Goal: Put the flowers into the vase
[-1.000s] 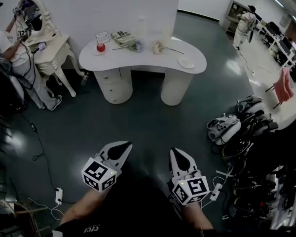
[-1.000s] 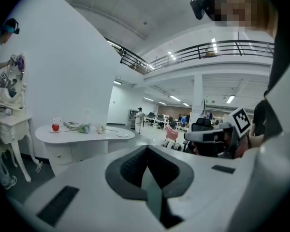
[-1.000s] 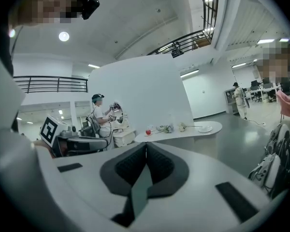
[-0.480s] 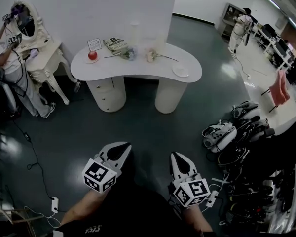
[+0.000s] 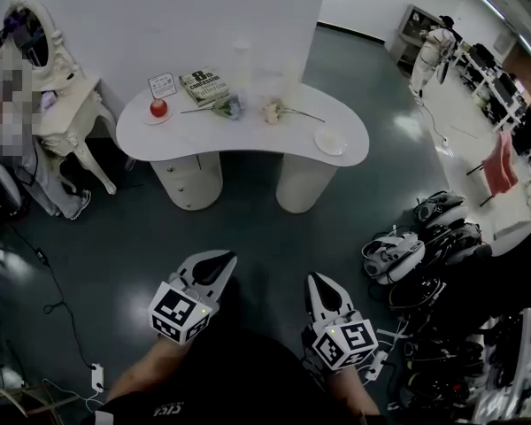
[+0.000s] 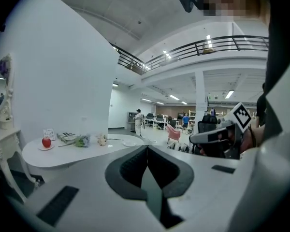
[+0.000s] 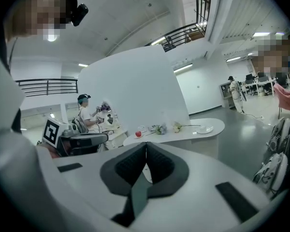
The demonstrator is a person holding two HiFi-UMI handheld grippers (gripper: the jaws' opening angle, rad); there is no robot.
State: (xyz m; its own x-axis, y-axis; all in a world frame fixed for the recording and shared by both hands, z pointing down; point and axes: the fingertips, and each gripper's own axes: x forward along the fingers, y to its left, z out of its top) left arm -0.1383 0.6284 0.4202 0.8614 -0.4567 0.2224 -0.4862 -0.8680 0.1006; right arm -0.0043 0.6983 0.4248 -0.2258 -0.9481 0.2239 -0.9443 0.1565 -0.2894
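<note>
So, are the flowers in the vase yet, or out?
Out: the bluish flower and the pale flower lie flat on the white table, stems sideways.

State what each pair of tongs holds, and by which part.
Nothing is held. The left tongs and the right tongs are both shut with nothing between them. The flowers lie on the table across the floor.

The left gripper (image 5: 211, 271) is showing a white shell, black-lined tapering jaws and a cube (image 5: 179, 312) of black-and-white square markers; the right gripper (image 5: 319, 289) is matching it. The person is wearing a dark top (image 5: 239, 374).
</note>
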